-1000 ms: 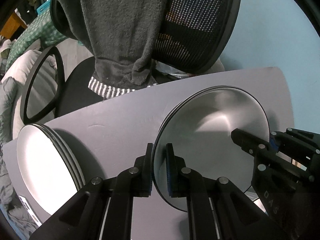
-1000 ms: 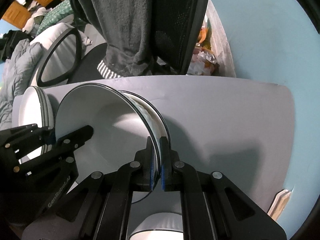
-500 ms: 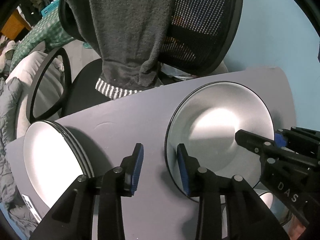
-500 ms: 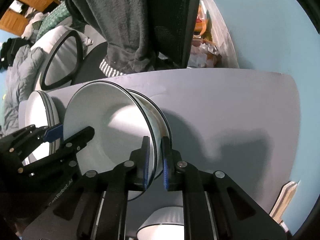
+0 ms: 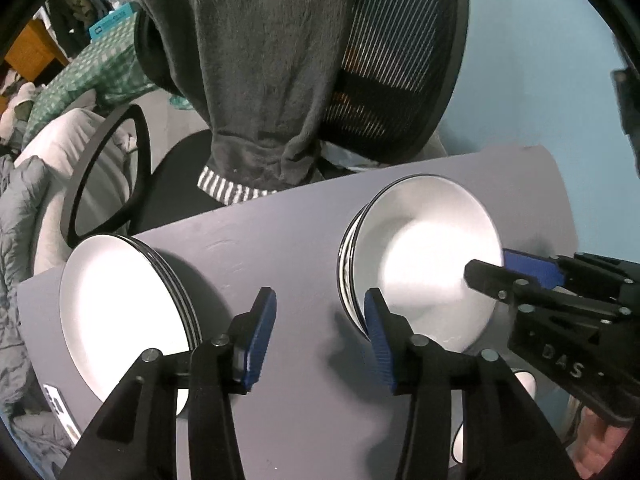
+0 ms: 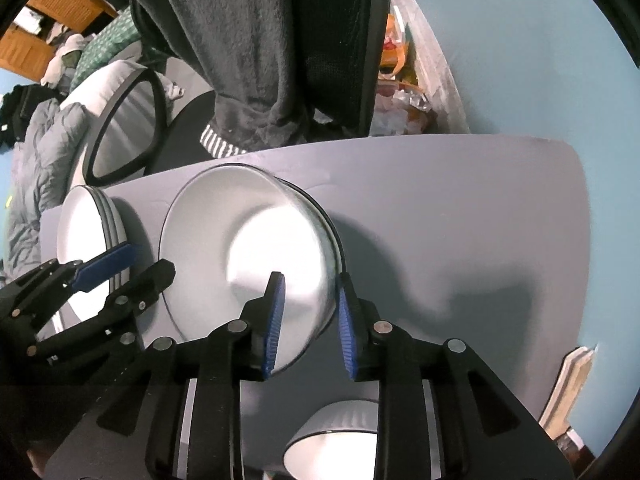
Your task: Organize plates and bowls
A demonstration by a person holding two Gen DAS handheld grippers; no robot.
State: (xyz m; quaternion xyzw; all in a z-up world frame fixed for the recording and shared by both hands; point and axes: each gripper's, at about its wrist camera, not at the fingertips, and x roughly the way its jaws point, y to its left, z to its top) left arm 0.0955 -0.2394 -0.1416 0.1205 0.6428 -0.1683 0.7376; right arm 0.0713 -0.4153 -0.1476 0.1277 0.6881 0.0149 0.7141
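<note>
White round bowls with thin black rims [image 5: 424, 256] sit nested in a stack on our matte grey tabletop [image 5: 280, 252], and we look almost straight down on them. Our left gripper [image 5: 320, 336] hangs over bare table just beside the stack; its jaws have just been opening and now stand parted, blue ribbed pads [image 5: 260, 336] clear of everything, nothing between them. Our right gripper [image 6: 308, 320] straddles the near rim of the top bowl [image 6: 248, 248]; its jaws have just been opening too, and both pads stand off the rim, so the bowl rests free on the stack. Further left lies a separate pile of flat white plates with dark edges [image 5: 116, 304]. Another white bowl [image 6: 336, 436] peeks in below the right gripper. In the left wrist view we read "DAS" in raised letters on the right gripper's black body [image 5: 560, 364]; the rest is cut off. Behind the table stands a black mesh office chair [image 5: 400, 60] with a dark grey fleece garment [image 5: 260, 60] draped over it, striped cuff showing.
</note>
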